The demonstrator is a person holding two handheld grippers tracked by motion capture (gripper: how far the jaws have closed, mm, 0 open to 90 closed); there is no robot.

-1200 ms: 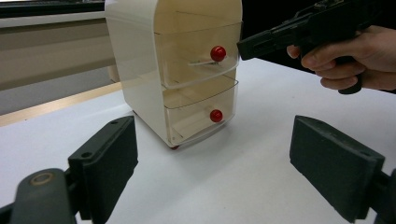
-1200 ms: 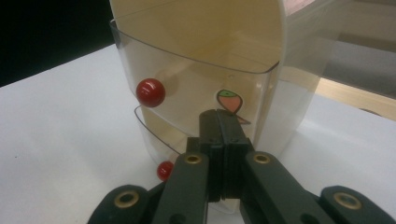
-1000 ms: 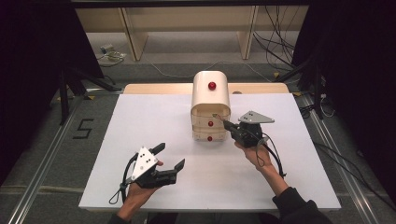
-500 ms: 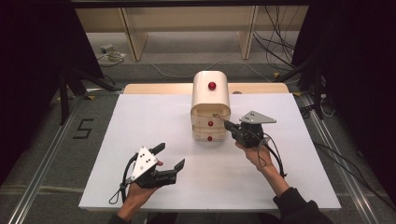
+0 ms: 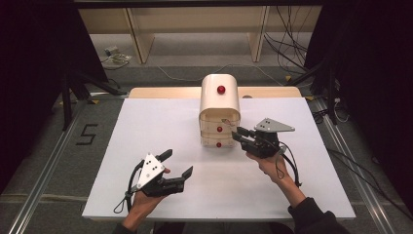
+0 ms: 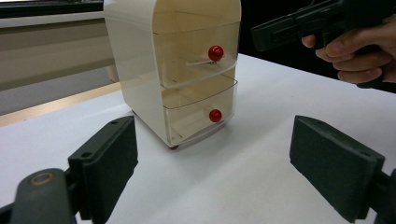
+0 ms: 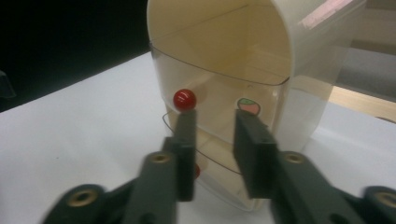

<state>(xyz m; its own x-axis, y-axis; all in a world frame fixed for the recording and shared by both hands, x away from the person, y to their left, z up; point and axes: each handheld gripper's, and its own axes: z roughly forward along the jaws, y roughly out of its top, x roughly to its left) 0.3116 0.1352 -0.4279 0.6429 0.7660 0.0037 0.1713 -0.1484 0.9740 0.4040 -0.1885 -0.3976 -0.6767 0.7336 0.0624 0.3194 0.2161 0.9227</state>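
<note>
A cream cabinet [image 5: 219, 109] with three drawers stands at the middle back of the white table [image 5: 146, 122]. Each drawer front bears a red knob. My right gripper [image 5: 237, 133] points at the middle drawer from the right. Its jaws have just been opening and now stand partly open [image 7: 215, 116], with nothing gripped between them. The middle knob [image 7: 184, 99] sits just above one fingertip, and a strawberry sticker [image 7: 249, 106] shows above the other. My left gripper [image 5: 178, 162] rests at the front left, wide open and empty, facing the cabinet [image 6: 177, 70].
A wooden shelf frame [image 5: 195, 29] stands behind the table, with cables [image 5: 287, 39] on the floor around it. Metal rails [image 5: 44, 165] run along both sides of the table. A "5" [image 5: 86, 134] is marked on the floor at left.
The right gripper's jaws look slightly parted now in front of the middle drawer. Both hands have kept their places.
</note>
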